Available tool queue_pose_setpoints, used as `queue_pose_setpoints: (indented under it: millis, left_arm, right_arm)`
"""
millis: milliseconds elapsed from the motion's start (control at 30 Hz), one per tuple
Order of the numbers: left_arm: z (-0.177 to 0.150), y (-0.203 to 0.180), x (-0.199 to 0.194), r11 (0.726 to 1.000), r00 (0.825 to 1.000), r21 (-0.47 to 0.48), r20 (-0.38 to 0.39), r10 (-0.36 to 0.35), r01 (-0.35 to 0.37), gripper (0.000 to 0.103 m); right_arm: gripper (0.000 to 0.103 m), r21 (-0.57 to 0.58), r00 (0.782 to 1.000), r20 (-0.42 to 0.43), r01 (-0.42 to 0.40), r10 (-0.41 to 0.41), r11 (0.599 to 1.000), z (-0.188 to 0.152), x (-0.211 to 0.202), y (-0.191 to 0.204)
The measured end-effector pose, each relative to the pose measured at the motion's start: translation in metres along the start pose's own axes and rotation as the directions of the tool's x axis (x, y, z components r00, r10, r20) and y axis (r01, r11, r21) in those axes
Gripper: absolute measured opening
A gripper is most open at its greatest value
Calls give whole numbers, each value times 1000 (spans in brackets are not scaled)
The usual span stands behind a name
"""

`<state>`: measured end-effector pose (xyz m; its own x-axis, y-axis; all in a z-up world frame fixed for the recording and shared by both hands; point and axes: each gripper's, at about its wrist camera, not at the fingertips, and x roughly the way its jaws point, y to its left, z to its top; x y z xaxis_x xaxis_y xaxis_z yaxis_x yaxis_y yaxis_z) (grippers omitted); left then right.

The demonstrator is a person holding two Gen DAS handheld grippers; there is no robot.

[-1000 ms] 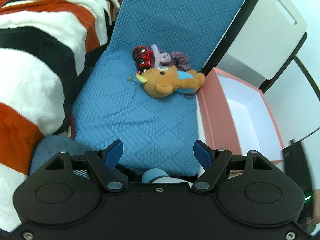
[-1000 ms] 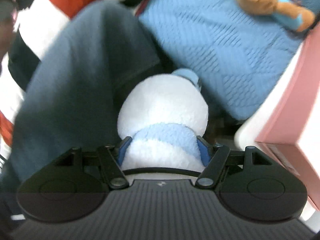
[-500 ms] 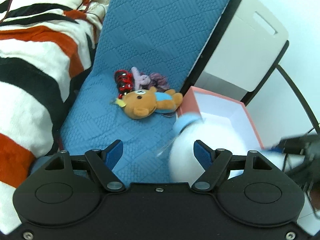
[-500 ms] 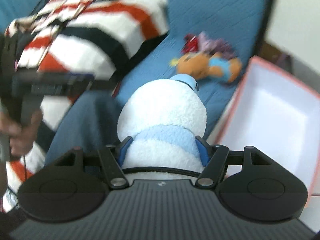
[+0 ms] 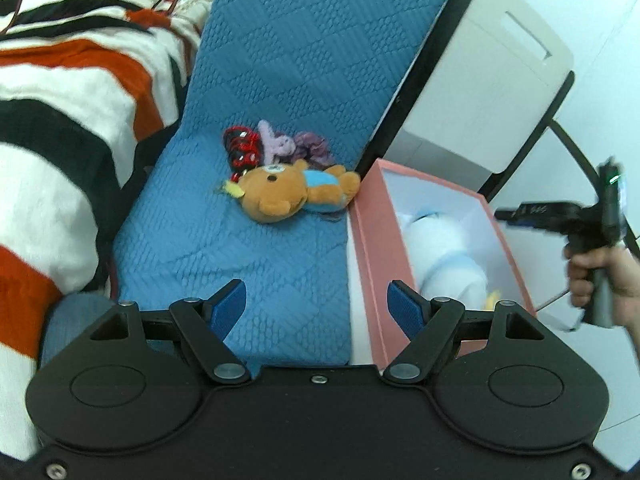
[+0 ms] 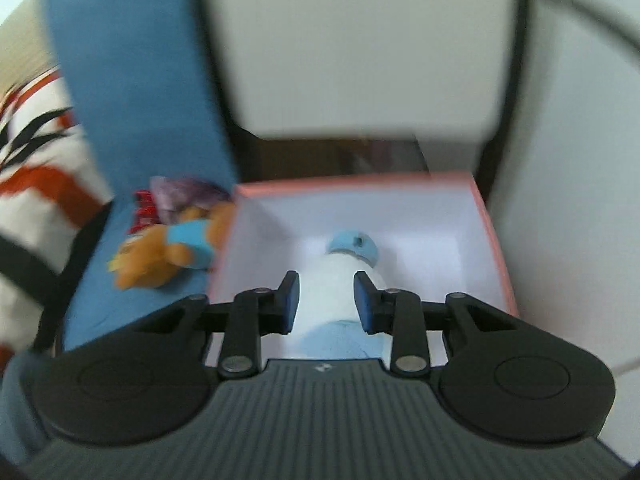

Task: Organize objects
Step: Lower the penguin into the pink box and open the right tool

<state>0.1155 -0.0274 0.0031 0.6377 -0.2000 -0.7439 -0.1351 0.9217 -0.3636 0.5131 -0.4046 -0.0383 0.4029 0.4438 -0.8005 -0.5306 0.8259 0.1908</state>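
Observation:
The white plush with a light-blue cap and scarf [image 5: 444, 248] [image 6: 336, 292] lies inside the pink box [image 5: 372, 256] [image 6: 492, 240]. My right gripper [image 6: 326, 300] hovers over the box with its jaws closing; the plush lies below them, not gripped. In the left wrist view the right gripper [image 5: 516, 216] shows blurred at the right, held by a hand [image 5: 600, 276]. A brown bear [image 5: 288, 196] [image 6: 160, 256], a red-black toy [image 5: 242, 150] and a purple plush [image 5: 296, 146] lie together on the blue cushion [image 5: 280, 60]. My left gripper [image 5: 316, 304] stands open and empty above the cushion's near end.
A red, black and white striped blanket [image 5: 60, 100] lies left of the cushion. A white unit with a black frame [image 5: 480, 92] stands behind the box. A denim-clad leg [image 5: 72, 320] shows at the lower left.
The right gripper carried the white plush from the lap over to the pink box and let it go there; its jaws now stand narrower. The left gripper rose slightly.

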Motion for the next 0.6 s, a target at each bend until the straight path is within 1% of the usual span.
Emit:
queue_pose_setpoints:
  millis: [33,133,200,300,400,500,600]
  left_arm:
    - [-2,4,1,1000,1000,-8,-5,2,-2,76]
    - [-7,13,6,1000,1000,-27,-15,12,-13,76]
    - [-8,17,9,999,1000,-35,-18,18,-18,76]
    - [-7,19,14,999,1000,-39,-22,12,-13,76]
    - [-5,17,17,1000,1000,-26,-21,8,-8,76]
    - [-2,13,18,1000,1000,-14,-15,5,-5,76]
    - [0,10,16,1000,1000,-5,-3,6,-6,76]
  right_arm:
    - [34,40,1000,-26,11,-10,999,-6,15,-10]
    - [34,83,996,-84,42,-35,996,-23,47,-22]
    - [33,97,995,-93,33,-24,995,-31,55,-22]
    - [33,112,995,-96,24,-13,993,-31,64,-22]
    - [33,104,995,-102,26,-15,994,-30,69,-14]
    - [34,111,995,-95,15,-5,994,-30,65,-9]
    - [34,111,998,-60,-4,11,994,-29,44,-7]
